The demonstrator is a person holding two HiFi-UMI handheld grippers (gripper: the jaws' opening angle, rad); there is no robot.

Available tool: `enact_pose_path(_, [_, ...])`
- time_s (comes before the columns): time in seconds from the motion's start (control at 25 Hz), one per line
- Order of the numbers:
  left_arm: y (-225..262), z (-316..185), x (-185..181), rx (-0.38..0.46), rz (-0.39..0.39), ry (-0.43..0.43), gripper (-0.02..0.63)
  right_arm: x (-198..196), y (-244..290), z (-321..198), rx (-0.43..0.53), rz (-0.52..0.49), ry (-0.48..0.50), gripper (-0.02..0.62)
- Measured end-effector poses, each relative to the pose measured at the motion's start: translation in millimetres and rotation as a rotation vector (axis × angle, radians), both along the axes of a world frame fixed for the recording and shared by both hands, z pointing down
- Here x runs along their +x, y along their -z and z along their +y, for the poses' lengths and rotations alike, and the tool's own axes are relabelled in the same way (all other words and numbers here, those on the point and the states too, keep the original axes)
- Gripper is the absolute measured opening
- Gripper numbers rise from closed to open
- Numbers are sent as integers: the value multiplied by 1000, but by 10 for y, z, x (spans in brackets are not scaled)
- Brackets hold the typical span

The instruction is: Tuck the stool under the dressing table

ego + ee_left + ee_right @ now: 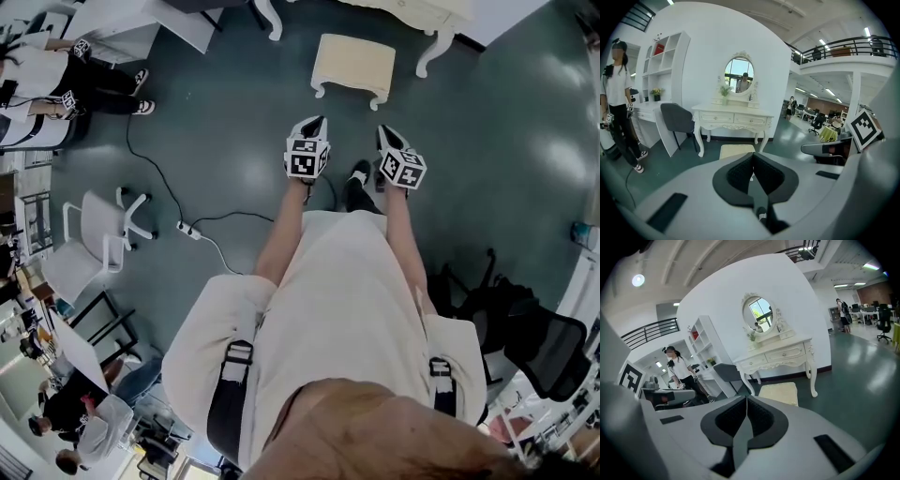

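Note:
A cream cushioned stool [353, 67] stands on the dark green floor in front of the white dressing table [412, 11], outside its legs. In the gripper views the stool [736, 151] [780, 393] sits before the table [732, 119] [777, 356] with its oval mirror. My left gripper [317, 123] and right gripper [384, 132] are held side by side in the air, short of the stool and pointing toward it. Both are shut with nothing between the jaws, seen in the left gripper [752, 159] and the right gripper [746, 402] views.
A grey chair [677, 119] and white shelving [658, 65] stand left of the table. A person [618, 98] stands at the far left. A power strip and cable [190, 229] lie on the floor beside a white chair [98, 239]. A black office chair [539, 347] is at right.

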State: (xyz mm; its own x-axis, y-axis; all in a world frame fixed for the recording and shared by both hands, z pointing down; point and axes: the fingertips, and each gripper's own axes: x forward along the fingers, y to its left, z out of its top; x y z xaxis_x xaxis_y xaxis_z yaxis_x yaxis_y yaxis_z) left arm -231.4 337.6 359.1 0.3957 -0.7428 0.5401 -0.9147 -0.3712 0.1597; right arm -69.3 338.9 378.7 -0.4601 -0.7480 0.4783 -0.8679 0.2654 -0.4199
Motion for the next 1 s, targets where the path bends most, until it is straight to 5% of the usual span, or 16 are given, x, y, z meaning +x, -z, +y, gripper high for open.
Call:
enact_pose_path(0.56, [171,-927,263,14,-82,61,15,247,18,-1154,1,-56,76,44])
enact_pose_path(1.0, [299,-1350,416,29,-138,101,15,428,-101,-1442,-37,-100,76,44])
